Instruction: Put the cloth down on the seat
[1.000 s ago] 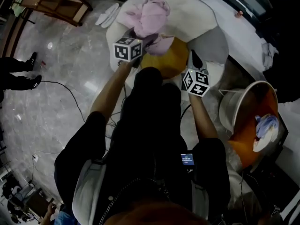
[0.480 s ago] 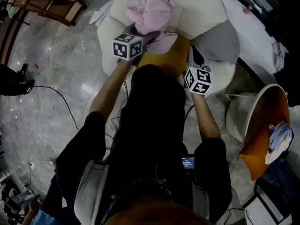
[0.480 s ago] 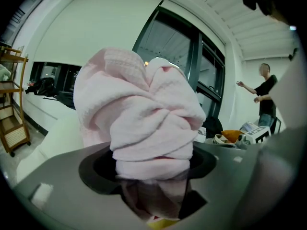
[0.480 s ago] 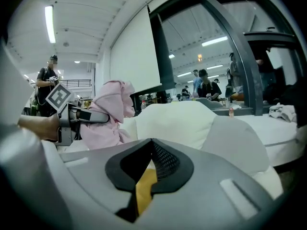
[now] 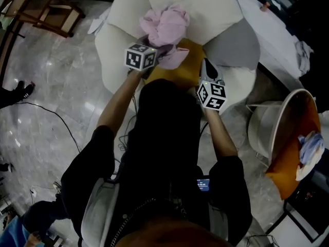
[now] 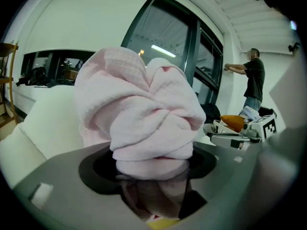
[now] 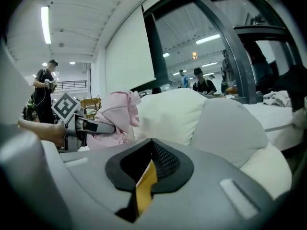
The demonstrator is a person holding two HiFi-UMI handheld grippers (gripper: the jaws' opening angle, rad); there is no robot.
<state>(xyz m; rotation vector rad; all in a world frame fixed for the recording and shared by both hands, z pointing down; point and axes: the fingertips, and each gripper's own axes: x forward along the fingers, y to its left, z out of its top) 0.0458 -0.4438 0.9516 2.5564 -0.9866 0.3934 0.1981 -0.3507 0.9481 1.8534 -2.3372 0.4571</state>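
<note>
A bunched pink cloth (image 5: 165, 25) hangs over the white armchair (image 5: 115, 42), above the back of its yellow seat cushion (image 5: 189, 68). My left gripper (image 5: 161, 48) is shut on the cloth's lower part. In the left gripper view the cloth (image 6: 144, 114) fills the space between the jaws (image 6: 154, 183) and hides the seat. My right gripper (image 5: 208, 67) hovers over the cushion's right edge, fingers together and holding nothing. In the right gripper view (image 7: 147, 172) only a thin yellow sliver shows between its pads, with the cloth (image 7: 115, 116) and left gripper (image 7: 91, 126) off to the left.
A grey pillow (image 5: 232, 45) lies on the chair's right side. A round basket with an orange lining (image 5: 285, 138) and some fabric stands on the floor at right. A wooden frame (image 5: 41, 6) is at top left, a cable (image 5: 64, 121) on the marble floor. People stand in the background.
The armchair has slid toward the middle of the head view as the person closed in. The left gripper keeps the cloth above the seat; the right gripper has barely moved.
</note>
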